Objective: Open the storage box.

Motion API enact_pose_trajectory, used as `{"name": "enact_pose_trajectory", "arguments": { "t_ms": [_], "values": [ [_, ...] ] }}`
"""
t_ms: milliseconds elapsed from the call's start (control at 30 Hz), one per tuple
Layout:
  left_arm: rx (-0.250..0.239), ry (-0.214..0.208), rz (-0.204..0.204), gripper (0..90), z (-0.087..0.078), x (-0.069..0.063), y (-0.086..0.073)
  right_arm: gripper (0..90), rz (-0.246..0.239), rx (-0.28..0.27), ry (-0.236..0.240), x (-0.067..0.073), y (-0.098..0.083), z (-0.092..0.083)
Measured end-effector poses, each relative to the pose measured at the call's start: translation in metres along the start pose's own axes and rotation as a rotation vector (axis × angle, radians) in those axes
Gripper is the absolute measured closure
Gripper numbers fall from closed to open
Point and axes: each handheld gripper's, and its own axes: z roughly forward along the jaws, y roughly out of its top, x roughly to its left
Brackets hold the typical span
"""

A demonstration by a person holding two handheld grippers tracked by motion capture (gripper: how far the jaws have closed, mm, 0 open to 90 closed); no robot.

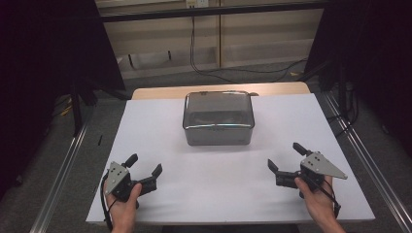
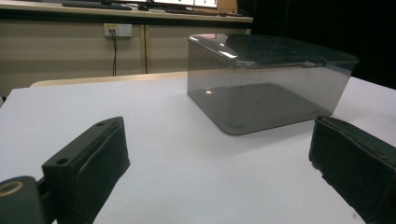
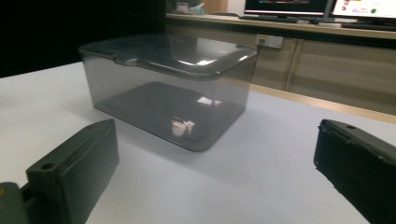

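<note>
Both grippers rest low near the front edge of the white table (image 1: 160,141), each held in a hand. From above, the left gripper (image 1: 144,164) sits at the front left with its jaws spread wide and nothing between them; the right gripper (image 1: 286,156) sits at the front right, likewise spread and empty. A smoky grey plastic box (image 1: 218,118) with its lid (image 1: 218,103) shut stands at the middle of the table toward the far side, well apart from both grippers. The high view shows the box's rounded lid from the top and the floor around the table. The left gripper view looks across the table at the box (image 2: 268,81) from low down and shows a wall socket (image 2: 117,30) behind. The right gripper view shows the box (image 3: 170,88) from its other corner, with screens (image 3: 322,7) on a counter beyond.
</note>
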Motion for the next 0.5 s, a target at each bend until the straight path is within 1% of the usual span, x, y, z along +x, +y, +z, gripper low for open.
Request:
{"name": "enact_pose_trajectory", "arguments": {
  "t_ms": [67,133,167,267,500],
  "values": [
    [-0.008,0.001,-0.002,4.5,0.0,0.0,0.0,0.0,0.0,-0.005,0.01,0.002,0.001,0.004],
    [-0.004,0.014,0.007,4.5,0.0,0.0,0.0,0.0,-0.003,0.003,0.017,0.006,0.002,0.007],
    [-0.007,0.02,0.002,4.4,0.0,0.0,0.0,0.0,0.0,-0.001,0.036,0.009,0.002,0.011],
    [-0.003,0.017,0.005,4.4,0.0,0.0,-0.001,0.0,-0.003,-0.003,0.043,0.012,0.003,0.014],
    [-0.004,0.01,0.0,4.4,-0.001,0.0,0.0,0.0,0.001,-0.022,0.075,0.019,0.01,0.027]
  ]
}}
